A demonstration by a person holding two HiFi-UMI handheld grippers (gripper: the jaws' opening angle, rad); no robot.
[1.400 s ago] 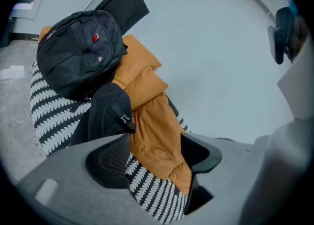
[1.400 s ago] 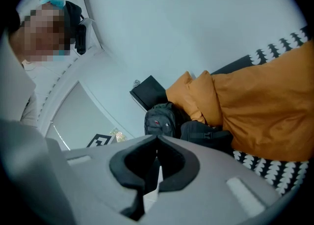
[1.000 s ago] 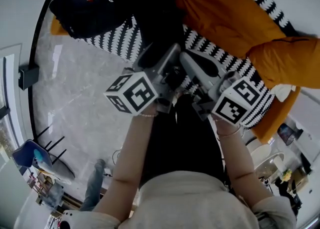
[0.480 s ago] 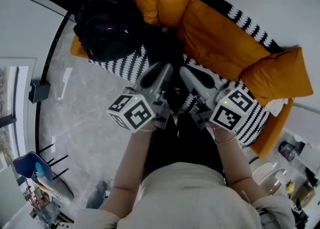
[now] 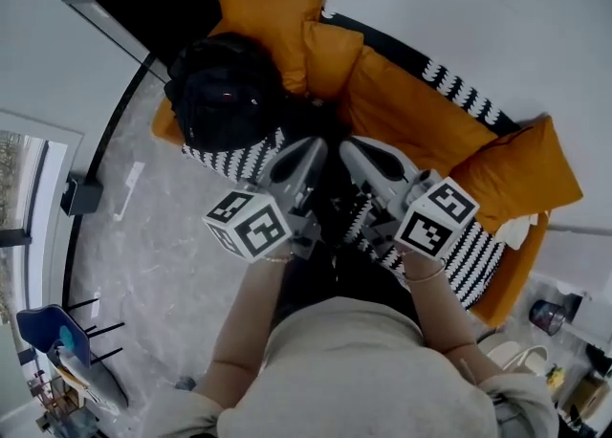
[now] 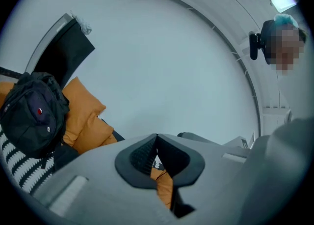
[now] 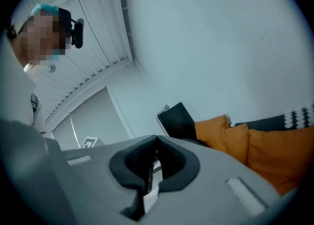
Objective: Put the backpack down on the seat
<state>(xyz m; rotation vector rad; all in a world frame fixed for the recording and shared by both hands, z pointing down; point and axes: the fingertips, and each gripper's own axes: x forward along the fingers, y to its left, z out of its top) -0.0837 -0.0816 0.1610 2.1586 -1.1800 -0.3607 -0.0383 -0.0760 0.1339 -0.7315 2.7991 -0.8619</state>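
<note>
Backpack: the black backpack sits on the sofa, at the end that shows on the left of the head view. Nothing grips it.
Contact: its base rests on the sofa's striped seat cover, and its back seems to lean on the orange cushion in that corner of the sofa.
Posture: it stands roughly upright and bulging. The left gripper view shows it the same way, beside the sofa's corner cushions.
Left hand-held gripper: the left hand-held gripper has just been closing its jaws. Its pads are now pressed together with nothing between them. It hovers in front of the sofa's middle, apart from the backpack.
Right hand-held gripper: the right hand-held gripper has its pads pressed together too and is empty. It sits just beside the left one, over the sofa's front edge.
Done: judging by how things lie, the backpack is already set down on the seat and released.
Left: nothing obvious. At most, a check that it stays put in the sofa's corner, which looks likely.
Surroundings: grey marbled floor lies in front of the sofa.
</note>
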